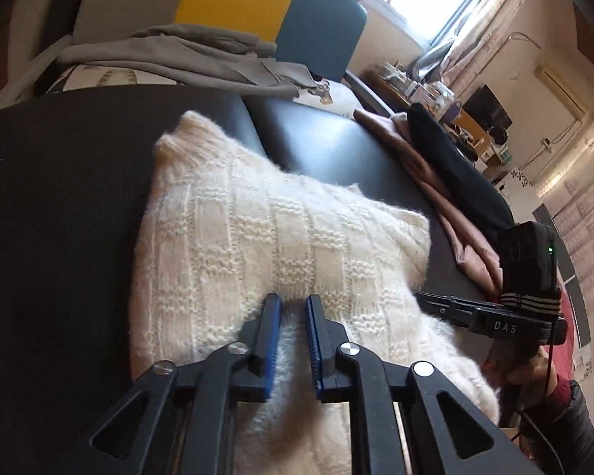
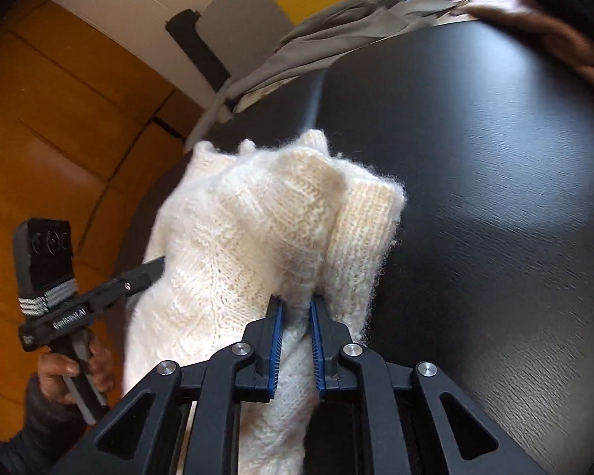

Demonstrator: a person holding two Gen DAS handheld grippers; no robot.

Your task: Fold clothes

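— Where is the cream knitted sweater [image 1: 257,237] lying?

— On the black table [image 1: 59,198], partly folded, its ribbed edge pointing toward the far side. Both devices grip it along the near edge.

— How do the jaws of the left gripper [image 1: 293,304] stand?

— Nearly together, with a fold of the sweater pinched between the blue pads [image 1: 274,340]. The knit bunches up right at the tips.

— And the right gripper [image 2: 297,304]?

— The same: its jaws close on a thick ridge of the sweater [image 2: 257,237], which rises between the blue pads [image 2: 276,340] and humps up away from the table [image 2: 495,198]. From the left wrist view the right gripper [image 1: 435,301] shows at the sweater's right edge, held by a hand [image 1: 522,368].

— What else lies near the sweater?

— Beyond it, a grey garment [image 1: 178,55] is heaped at the table's far edge. To the sweater's right lie a pink garment [image 1: 435,190] and a black garment [image 1: 455,166], touching each other. In the right wrist view, the left gripper [image 2: 154,267] touches the sweater's left side, a hand [image 2: 63,372] around its handle.
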